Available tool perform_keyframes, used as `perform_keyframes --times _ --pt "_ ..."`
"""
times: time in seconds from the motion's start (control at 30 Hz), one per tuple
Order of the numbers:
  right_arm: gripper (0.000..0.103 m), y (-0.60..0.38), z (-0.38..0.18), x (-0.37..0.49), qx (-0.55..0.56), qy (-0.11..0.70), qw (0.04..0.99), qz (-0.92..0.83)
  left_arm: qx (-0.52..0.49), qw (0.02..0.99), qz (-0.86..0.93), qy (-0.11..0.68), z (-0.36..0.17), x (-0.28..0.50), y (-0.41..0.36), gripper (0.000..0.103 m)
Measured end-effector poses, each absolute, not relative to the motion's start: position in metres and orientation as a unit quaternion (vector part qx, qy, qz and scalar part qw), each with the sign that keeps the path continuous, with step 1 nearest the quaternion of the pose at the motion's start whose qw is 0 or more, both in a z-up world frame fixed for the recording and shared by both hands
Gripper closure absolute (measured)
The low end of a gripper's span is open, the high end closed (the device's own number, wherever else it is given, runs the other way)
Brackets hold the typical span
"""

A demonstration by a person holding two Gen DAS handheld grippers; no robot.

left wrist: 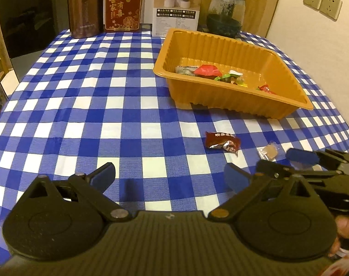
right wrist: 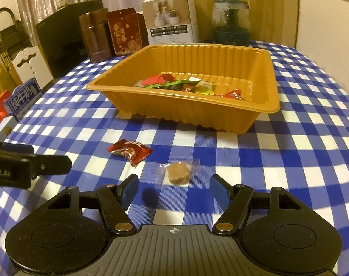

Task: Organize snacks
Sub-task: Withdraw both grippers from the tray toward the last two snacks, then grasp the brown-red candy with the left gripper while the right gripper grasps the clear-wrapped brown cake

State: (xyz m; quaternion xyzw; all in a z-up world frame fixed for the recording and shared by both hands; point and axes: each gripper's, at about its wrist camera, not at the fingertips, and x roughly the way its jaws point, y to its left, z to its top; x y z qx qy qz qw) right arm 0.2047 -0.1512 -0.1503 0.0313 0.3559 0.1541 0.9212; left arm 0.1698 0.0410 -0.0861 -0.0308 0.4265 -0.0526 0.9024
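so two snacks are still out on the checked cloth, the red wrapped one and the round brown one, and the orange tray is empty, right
Not quite. The orange tray is not empty: the right wrist view shows several wrapped snacks lying in it. The rest holds: the red wrapped snack and the round brown one still lie on the checked cloth, in front of the tray.

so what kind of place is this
Most likely a home dining room: a table in a blue checked cloth, wall sockets, and gift boxes by a glass jar.

Warm, dim indoor light; soft shadows, fisheye-bent edges, slight blur.
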Motion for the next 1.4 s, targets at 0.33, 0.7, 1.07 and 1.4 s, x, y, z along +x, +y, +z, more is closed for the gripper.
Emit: perform_keyframes --times 0.33,0.7,1.07,1.4 --pt "0.049 -0.145 -0.157 0.211 -0.015 0.333 0.931 0.148 -0.028 0.903 -0.063 0.425 -0.091 0.176 0.033 0.003" --pt "0.066 -0.143 -0.158 0.207 -0.037 0.326 0.933 0.148 -0.022 0.900 -0.073 0.428 -0.094 0.176 0.028 0.003" --pt "0.069 -0.155 -0.151 0.197 -0.018 0.324 0.937 0.131 -0.010 0.904 -0.086 0.419 -0.092 0.182 0.023 0.005" --pt "0.069 -0.178 -0.147 0.190 0.004 0.327 0.940 0.099 0.018 0.900 -0.145 0.410 -0.099 0.208 0.003 0.023"
